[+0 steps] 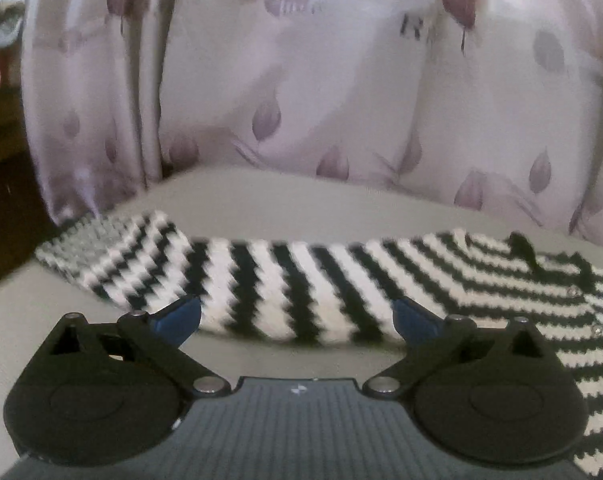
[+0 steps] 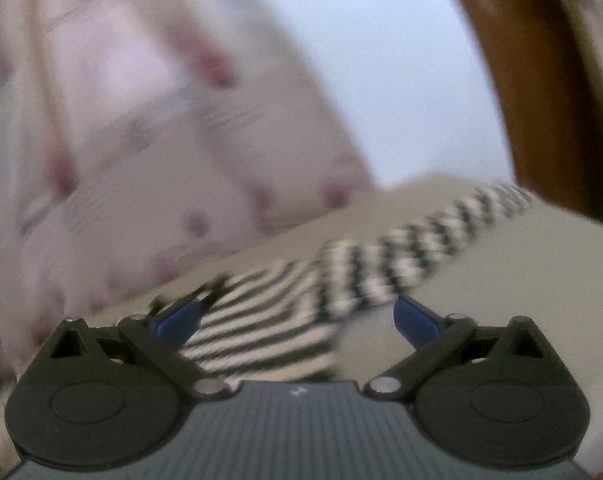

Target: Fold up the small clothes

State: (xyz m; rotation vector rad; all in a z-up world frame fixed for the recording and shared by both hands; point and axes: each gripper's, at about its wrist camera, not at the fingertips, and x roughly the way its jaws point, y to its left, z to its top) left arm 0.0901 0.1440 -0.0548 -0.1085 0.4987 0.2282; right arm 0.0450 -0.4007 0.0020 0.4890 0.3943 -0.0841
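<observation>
Both grippers — left gripper (image 1: 297, 316), right gripper (image 2: 297, 316) — gaped wide, holding nothing; soft, light striped knit sweater (image 1: 285, 280) would probably drape limply — best pinched at a sleeve edge.

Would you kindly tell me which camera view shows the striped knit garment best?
The left wrist view: the striped knit garment lies sharp across the frame, with sleeve and small buttons visible. The right wrist view shows it smeared by motion blur, one sleeve trailing away to the right.
</observation>
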